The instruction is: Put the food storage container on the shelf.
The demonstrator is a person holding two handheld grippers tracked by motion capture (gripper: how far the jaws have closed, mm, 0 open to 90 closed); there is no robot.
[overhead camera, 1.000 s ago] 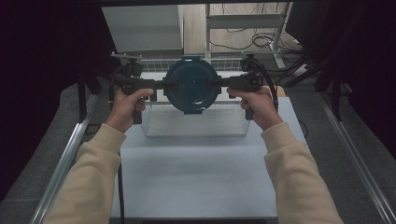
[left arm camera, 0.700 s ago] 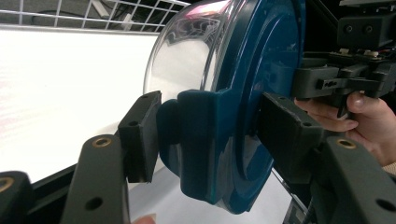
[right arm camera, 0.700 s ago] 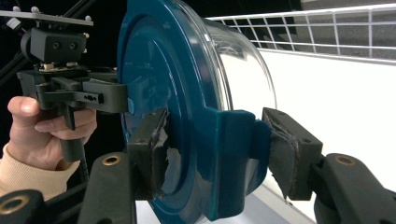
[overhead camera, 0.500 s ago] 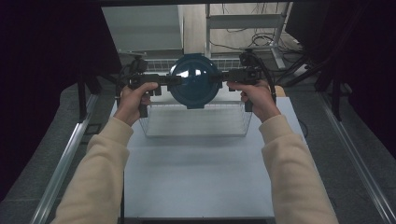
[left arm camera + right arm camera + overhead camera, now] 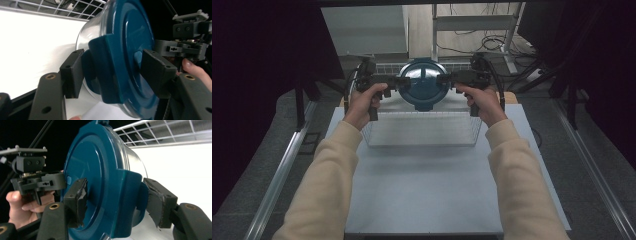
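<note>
I am holding a round container with a dark blue lid [image 5: 424, 89] between my two grippers, one on each side, above the far edge of the worktop [image 5: 427, 185] and over the far wall of a wire basket [image 5: 422, 131] that stands at that far edge. The container is turned on its side, so its lid faces back toward me and its clear body points away. My left gripper [image 5: 398, 83] straddles the lid's side latch; in the left gripper view its jaws [image 5: 112, 72] have just been opening and one pad looks to stand off the latch, so I judge this grip is loosening, with the container between the jaws. My right gripper [image 5: 446, 80] straddles the opposite latch; in the right gripper view its pads [image 5: 115, 200] sit close on either side, also just widened, and I cannot tell whether they press. I take both latches so the container hangs level between my hands and can be lowered into the basket.
</note>
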